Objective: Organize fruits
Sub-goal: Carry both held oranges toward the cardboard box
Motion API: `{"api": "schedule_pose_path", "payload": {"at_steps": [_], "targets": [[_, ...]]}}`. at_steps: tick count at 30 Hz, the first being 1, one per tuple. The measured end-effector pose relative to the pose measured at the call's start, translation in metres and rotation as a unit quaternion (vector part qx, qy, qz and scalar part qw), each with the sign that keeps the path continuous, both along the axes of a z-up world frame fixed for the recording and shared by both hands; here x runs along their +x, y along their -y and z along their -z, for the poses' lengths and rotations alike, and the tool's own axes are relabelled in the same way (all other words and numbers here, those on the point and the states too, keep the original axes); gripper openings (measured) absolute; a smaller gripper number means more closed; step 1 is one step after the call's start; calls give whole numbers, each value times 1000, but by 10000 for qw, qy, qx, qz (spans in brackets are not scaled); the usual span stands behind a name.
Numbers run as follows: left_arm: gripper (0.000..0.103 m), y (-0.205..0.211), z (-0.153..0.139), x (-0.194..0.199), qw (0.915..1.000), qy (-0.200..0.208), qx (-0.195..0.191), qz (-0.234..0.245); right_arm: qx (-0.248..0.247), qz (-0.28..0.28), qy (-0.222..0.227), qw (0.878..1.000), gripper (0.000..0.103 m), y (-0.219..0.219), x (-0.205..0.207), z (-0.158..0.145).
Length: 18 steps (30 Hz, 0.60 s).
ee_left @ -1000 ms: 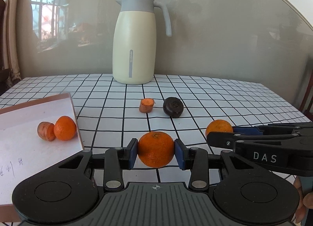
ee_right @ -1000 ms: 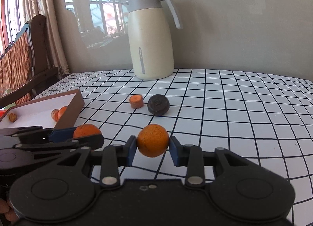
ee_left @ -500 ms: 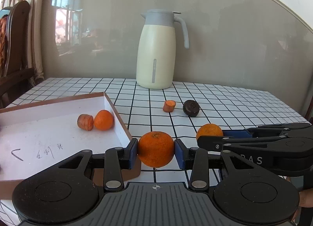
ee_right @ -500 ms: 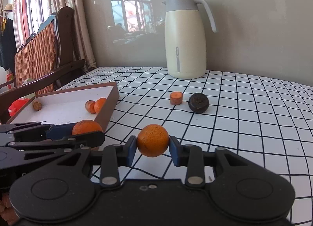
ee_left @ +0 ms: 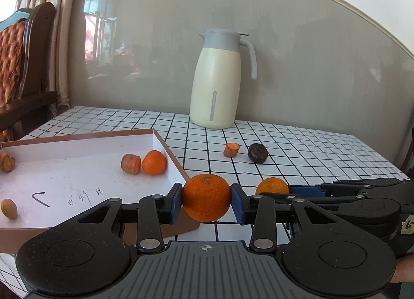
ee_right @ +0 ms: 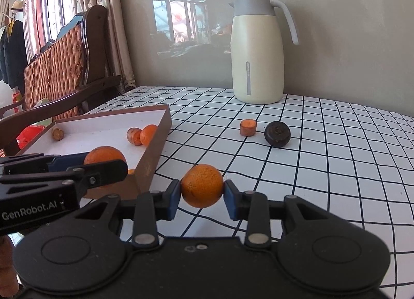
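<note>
We see a big tabletop (ee_left: 297, 143) with a white cloth full of black squares. On it, by the grey wall, stands the tall cream jug with a grey lid and handle (ee_left: 216, 84). We will use this jug as our landmark.

Nearer to us than the jug and off to its left lies the flat brown cardboard box with a white inside (ee_left: 77, 169). Some black pen marks are on its floor. In the box, at the side closest to the jug, a small round orange (ee_left: 154, 162) touches a short carrot stub (ee_left: 131, 163). Two more little pieces sit in the box far from the jug: one brown stub (ee_left: 6, 162) at the left edge and one small yellow-brown lump (ee_left: 9, 209) nearer to us.

Our left gripper (ee_left: 206, 202) is closed tight on a big round orange fruit (ee_left: 206, 197). Its blue pads press on both sides. The fruit hangs over the box corner nearest to us, far in front of the jug.

Our right gripper (ee_right: 202, 191) squeezes a second round orange fruit (ee_right: 202, 186) the same way. It is over the cloth, just to the right of the box, also far in front of the jug.

Between the jug and our grippers, a small orange carrot slice (ee_left: 231, 149) stands on the cloth. Just beside it, to the right, lies a dark brown round fruit (ee_left: 257, 153).
</note>
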State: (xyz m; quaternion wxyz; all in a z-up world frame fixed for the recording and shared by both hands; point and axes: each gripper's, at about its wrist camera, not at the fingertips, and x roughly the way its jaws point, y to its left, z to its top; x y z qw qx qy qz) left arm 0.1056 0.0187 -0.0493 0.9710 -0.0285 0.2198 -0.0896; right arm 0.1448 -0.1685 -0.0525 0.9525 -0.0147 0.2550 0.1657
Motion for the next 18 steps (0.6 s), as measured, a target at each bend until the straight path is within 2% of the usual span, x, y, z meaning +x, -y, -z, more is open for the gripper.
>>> {"api": "schedule_pose_path", "payload": {"at_steps": [18], "targets": [[40,-40,-8,-16,9988,118,-111,-462,90,-359,457,9983,28,-31,-7,-18]]}}
